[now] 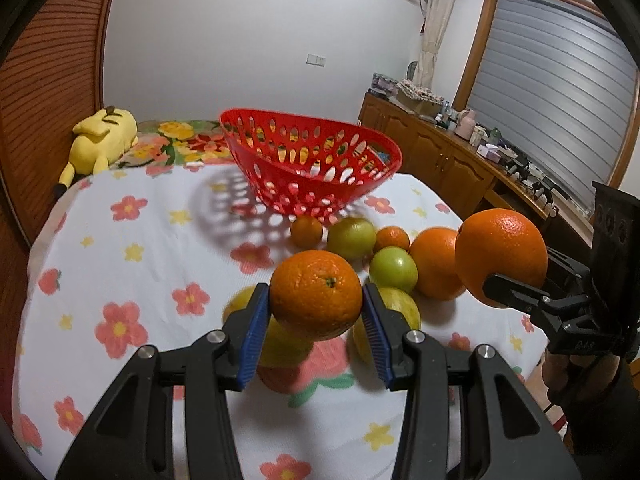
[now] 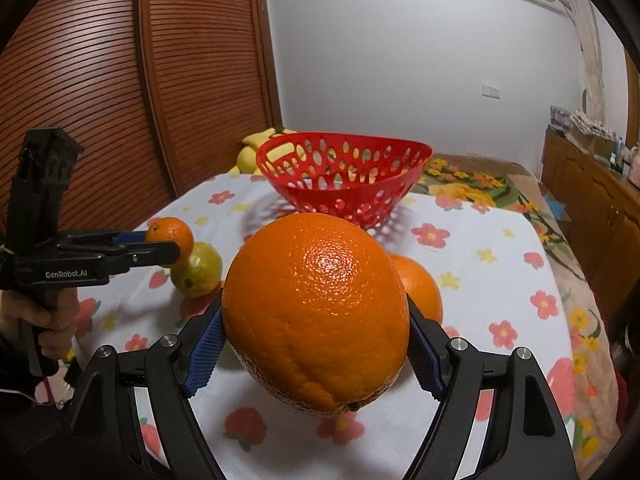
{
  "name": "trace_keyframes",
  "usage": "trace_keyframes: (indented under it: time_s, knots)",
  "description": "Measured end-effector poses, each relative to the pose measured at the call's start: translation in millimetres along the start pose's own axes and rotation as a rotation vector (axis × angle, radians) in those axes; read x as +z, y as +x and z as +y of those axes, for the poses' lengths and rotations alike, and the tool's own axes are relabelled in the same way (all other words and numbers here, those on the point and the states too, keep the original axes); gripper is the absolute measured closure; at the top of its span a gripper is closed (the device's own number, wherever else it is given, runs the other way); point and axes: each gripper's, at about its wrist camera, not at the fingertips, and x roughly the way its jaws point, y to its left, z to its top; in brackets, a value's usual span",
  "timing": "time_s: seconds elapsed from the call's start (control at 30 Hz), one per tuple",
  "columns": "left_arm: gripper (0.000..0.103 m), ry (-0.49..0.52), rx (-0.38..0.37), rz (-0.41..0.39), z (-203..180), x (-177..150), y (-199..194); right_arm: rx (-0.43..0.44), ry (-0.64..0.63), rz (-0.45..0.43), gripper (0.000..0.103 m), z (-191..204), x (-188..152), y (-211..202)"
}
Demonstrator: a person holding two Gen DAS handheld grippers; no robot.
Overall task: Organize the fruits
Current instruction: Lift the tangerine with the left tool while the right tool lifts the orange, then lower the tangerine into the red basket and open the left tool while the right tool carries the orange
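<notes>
My left gripper (image 1: 316,320) is shut on a small orange (image 1: 316,294), lifted above the flowered cloth (image 1: 140,260). To its right, my right gripper (image 1: 508,276) grips a bigger orange (image 1: 500,252), also off the table. In the right wrist view the big orange (image 2: 316,312) fills the space between the blue pads of the right gripper (image 2: 316,340); the left gripper (image 2: 160,242) with its small orange (image 2: 170,234) is at the left. A red perforated basket (image 1: 280,168) (image 2: 344,188) stands behind the fruit, holding nothing I can see.
Loose fruit lies between the grippers and the basket: green ones (image 1: 351,237) (image 1: 393,268), an orange (image 1: 434,262), small tangerines (image 1: 306,231). A yellow plush toy (image 1: 102,140) lies at the far left. A cluttered wooden cabinet (image 1: 460,160) runs along the right.
</notes>
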Motion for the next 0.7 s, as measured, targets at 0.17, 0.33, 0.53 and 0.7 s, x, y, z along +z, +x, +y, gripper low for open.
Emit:
trace_keyframes:
  time_s: [0.17,0.33,0.53,0.7]
  knots:
    - [0.059,0.017,0.008,-0.016,2.4,16.2,-0.2,0.0,-0.012,-0.016,0.022,-3.9,13.7,-0.1]
    - [0.059,0.037,0.014,-0.02,3.8,33.7,5.3,0.001,-0.032,-0.028,0.022,-7.7,32.0,2.2]
    - [0.059,0.064,0.023,-0.021,5.3,53.9,18.2,0.005,-0.055,-0.034,0.022,-15.2,55.1,9.7]
    - [0.059,0.075,0.018,-0.017,1.8,68.0,30.8,0.008,-0.073,-0.024,0.022,-19.0,68.2,18.7]
